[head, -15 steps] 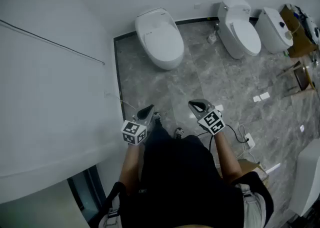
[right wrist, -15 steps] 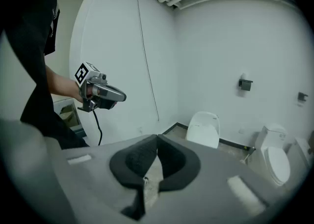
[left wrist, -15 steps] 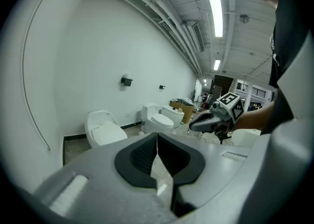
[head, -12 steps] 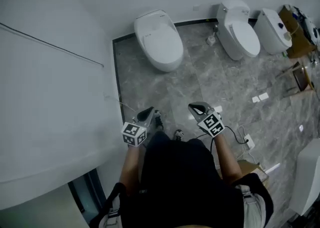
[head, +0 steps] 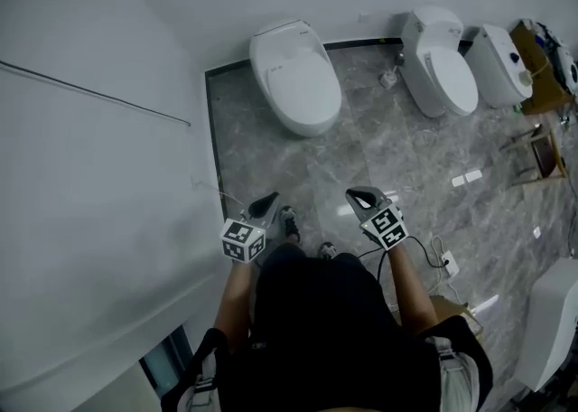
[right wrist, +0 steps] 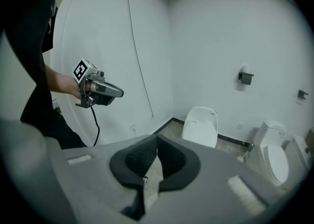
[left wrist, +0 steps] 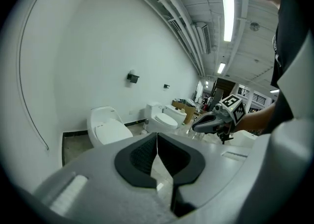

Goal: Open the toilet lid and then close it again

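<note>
A white one-piece toilet (head: 295, 78) stands against the far wall with its lid (head: 302, 85) down; it shows too in the left gripper view (left wrist: 109, 128) and the right gripper view (right wrist: 201, 126). My left gripper (head: 266, 203) and right gripper (head: 359, 195) hover side by side over the grey marble floor, well short of the toilet. Both are shut with nothing between the jaws. The left gripper (left wrist: 156, 142) and the right gripper (right wrist: 156, 145) show their dark pads closed together.
Two more white toilets (head: 444, 69) (head: 502, 60) line the same wall to the right. A white curved wall (head: 99, 175) bounds the left. A cable and power strip (head: 444, 259) lie on the floor at right, near a cardboard box (head: 449, 304).
The view has shifted slightly, so the toilets sit a little lower and further right in frame. Both grippers hold about the same place and stay shut.
</note>
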`<state>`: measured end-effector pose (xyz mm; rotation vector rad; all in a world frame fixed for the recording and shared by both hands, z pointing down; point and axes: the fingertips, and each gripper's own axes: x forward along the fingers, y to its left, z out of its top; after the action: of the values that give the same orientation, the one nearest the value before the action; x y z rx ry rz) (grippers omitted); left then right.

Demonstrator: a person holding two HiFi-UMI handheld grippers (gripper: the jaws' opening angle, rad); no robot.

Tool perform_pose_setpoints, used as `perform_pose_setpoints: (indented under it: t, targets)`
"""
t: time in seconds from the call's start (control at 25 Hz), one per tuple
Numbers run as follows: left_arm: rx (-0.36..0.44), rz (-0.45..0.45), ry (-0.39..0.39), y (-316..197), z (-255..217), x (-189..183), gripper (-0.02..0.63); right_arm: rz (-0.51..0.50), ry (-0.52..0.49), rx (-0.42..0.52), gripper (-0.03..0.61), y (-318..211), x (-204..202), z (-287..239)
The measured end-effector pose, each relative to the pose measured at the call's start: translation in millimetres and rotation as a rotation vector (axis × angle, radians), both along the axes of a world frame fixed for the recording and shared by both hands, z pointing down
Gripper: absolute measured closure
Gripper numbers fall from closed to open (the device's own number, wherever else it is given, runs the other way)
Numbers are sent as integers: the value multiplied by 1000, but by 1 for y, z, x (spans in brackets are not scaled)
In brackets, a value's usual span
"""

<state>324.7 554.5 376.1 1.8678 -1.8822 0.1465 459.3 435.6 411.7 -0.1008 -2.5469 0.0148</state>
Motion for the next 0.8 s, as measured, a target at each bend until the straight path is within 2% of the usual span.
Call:
perform_pose_setpoints:
  t: [0.36, 0.8]
  targets:
    - [-1, 72, 27, -41, 5, -101, 600, 63, 39, 19, 575, -29, -91, 4]
    - [23, 127, 43, -65, 10, -164, 600, 152, 55, 42, 575, -47, -140, 10]
